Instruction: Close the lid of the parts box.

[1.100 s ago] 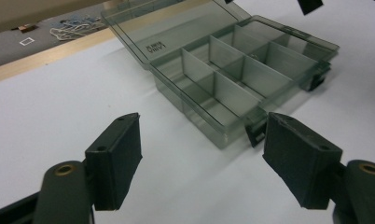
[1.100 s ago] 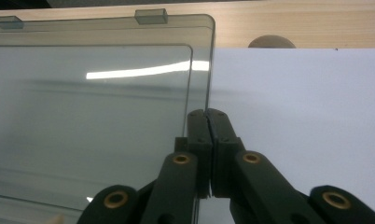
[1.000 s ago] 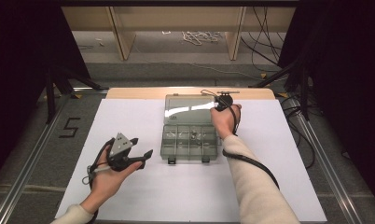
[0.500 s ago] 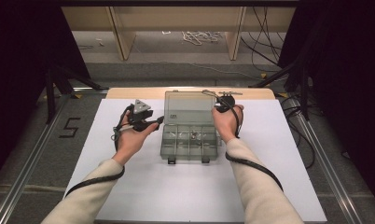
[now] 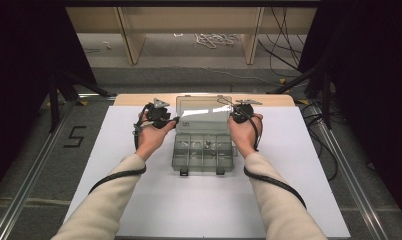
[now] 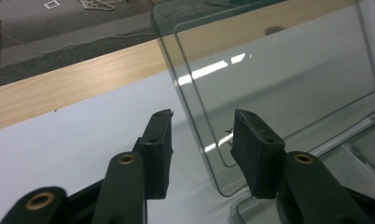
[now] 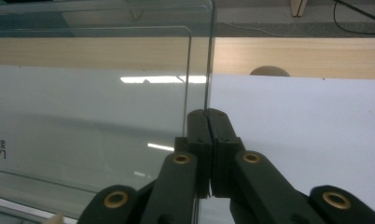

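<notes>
- The clear plastic compartment box (image 5: 204,150) sat mid-table on the white sheet (image 5: 139,200), its transparent hinged lid (image 5: 203,114) raised.
- The right gripper (image 7: 207,114) was clamped on the lid's edge.
- The left gripper (image 6: 202,135) straddled the opposite edge, jaws apart.

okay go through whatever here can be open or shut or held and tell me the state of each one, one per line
Clear plastic box: open, flat on the table.
Lid: raised, tilted back.
Right gripper: shut on the lid's side edge.
Left gripper: open, jaws straddling the lid's other edge, not yet pinching.
Front latches: undone, sticking out toward the person.
</notes>
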Motion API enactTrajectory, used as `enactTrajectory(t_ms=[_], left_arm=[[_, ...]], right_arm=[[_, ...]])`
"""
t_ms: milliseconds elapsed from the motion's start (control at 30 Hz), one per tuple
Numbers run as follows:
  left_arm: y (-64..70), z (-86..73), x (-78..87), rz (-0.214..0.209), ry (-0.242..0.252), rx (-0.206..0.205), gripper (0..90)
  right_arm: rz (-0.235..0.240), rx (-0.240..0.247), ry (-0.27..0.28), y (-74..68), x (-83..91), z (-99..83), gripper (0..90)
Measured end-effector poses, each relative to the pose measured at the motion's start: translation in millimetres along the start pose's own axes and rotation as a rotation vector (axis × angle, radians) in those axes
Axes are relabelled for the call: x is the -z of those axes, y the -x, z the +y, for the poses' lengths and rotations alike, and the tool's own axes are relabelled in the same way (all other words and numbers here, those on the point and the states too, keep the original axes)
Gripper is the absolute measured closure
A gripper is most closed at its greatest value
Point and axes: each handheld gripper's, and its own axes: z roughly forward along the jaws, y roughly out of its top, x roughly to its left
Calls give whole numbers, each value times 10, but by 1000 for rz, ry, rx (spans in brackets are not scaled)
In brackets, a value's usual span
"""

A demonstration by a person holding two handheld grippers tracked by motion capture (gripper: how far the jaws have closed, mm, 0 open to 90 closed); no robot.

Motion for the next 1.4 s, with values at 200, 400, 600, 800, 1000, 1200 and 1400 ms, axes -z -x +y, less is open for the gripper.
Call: enactTrajectory(t_ms=[200, 400, 600, 800, 1000, 1200, 1400], left_arm=[[-59, -14, -60, 1, -18, 14, 634], [-20, 27, -120, -2, 7, 41, 672], [-30, 52, -150, -11, -16, 36, 728], [-2, 43, -197, -20, -1, 87, 786], [0, 43, -169, -7, -6, 93, 834], [42, 16, -125, -8, 42, 121, 853], [52, -24, -87, -12, 70, 115, 859]], right_arm=[[2, 2, 26, -13, 47, -21, 894], [9, 8, 38, -10, 90, -54, 894], [14, 18, 51, -11, 135, -66, 894], [24, 27, 58, -3, 159, -78, 894], [27, 21, 63, 1, 181, -91, 893], [26, 14, 75, 9, 199, -124, 887], [30, 33, 86, 8, 219, -127, 843]])
